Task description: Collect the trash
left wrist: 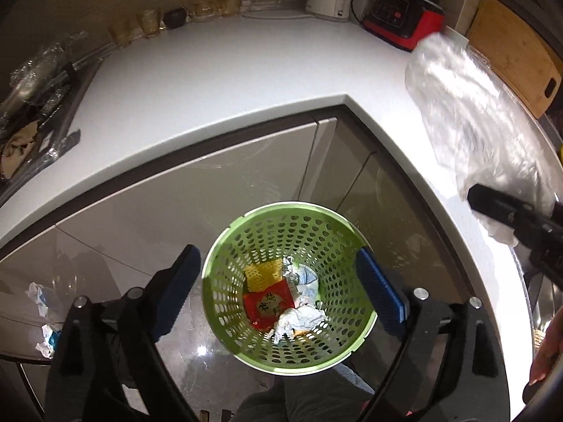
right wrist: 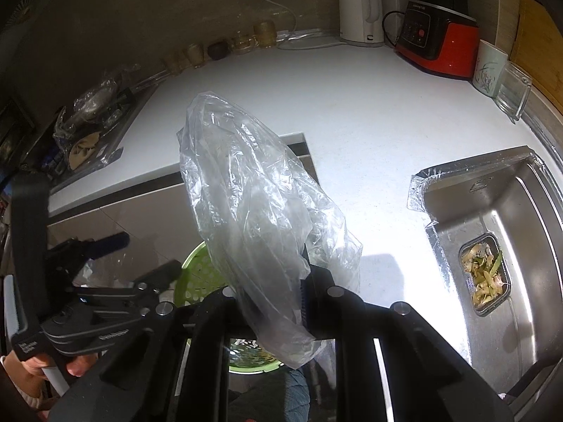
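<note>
Left wrist view: crumpled paper scraps [left wrist: 40, 302] are seen at lower left on the glossy floor. At centre, the left gripper [left wrist: 278, 283] is held with its jaws spread wide above the green perforated basket [left wrist: 225, 256], in which a red wrapper [left wrist: 269, 307] and white tissue [left wrist: 299, 320] lie. Right wrist view: the clear plastic bag [right wrist: 253, 193] is clamped in the closed right gripper [right wrist: 281, 299] at centre, over the white countertop [right wrist: 352, 112]. A steel sink [right wrist: 520, 211] is shown at right.
</note>
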{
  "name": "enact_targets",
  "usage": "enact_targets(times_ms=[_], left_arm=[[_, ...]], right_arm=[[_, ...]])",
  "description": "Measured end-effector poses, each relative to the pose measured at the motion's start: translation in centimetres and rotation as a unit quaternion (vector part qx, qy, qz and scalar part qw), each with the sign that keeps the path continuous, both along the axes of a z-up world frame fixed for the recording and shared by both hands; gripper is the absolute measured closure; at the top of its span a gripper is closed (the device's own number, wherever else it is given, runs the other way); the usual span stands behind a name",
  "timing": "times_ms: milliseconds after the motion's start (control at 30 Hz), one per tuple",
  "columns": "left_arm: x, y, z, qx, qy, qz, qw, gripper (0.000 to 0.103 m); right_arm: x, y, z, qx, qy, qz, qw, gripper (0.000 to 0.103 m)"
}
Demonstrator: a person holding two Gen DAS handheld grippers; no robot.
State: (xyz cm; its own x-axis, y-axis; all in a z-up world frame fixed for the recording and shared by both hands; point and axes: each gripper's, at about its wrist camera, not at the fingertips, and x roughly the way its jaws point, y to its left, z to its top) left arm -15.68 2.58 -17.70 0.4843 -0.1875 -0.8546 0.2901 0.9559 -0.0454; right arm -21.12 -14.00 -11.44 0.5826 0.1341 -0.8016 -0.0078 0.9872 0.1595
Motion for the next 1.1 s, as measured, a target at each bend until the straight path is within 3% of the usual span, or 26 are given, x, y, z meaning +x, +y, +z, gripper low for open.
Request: enact_targets(times_ms=[267, 467, 533, 667, 800, 967, 1100], left_arm=[[-0.2, 4.0, 1.5, 0.024, -0.025, 0.055, 0.9979, 0.009], [0.1, 6.8, 0.0, 0.038, 0.0, 0.092, 0.995, 0.008], [0.3, 7.4, -0.7, 0.044, 0.013, 0.103, 0.9937, 0.008], [0.8, 8.4, -1.9, 0.041, 0.034, 0.122, 0.991, 0.008], [1.1, 8.9, -2.7, 0.04, 0.047, 0.133, 0.9891, 0.008], [1.8, 9.1, -3.4, 0.041, 0.057, 0.136, 0.9882, 0.008], [2.4, 8.9, -3.7, 0.041, 0.062, 0.133, 0.9883, 0.008]], right_arm=[[1.2, 3.8, -4.1, -0.012, 0.044, 0.047, 0.998, 0.085], [2.6, 7.0, -9.3, -0.029, 0.101, 0.087, 0.991, 0.084], [3.1, 7.9, -11.4, -0.036, 0.125, 0.098, 0.987, 0.078], [4.3, 8.5, -16.1, -0.015, 0.189, 0.099, 0.977, 0.05], [5.1, 8.4, -18.6, 0.009, 0.227, 0.088, 0.97, 0.022], [5.7, 8.7, -19.3, 0.001, 0.24, 0.089, 0.967, 0.009], [6.3, 8.8, -18.6, 0.009, 0.234, 0.089, 0.968, 0.007]])
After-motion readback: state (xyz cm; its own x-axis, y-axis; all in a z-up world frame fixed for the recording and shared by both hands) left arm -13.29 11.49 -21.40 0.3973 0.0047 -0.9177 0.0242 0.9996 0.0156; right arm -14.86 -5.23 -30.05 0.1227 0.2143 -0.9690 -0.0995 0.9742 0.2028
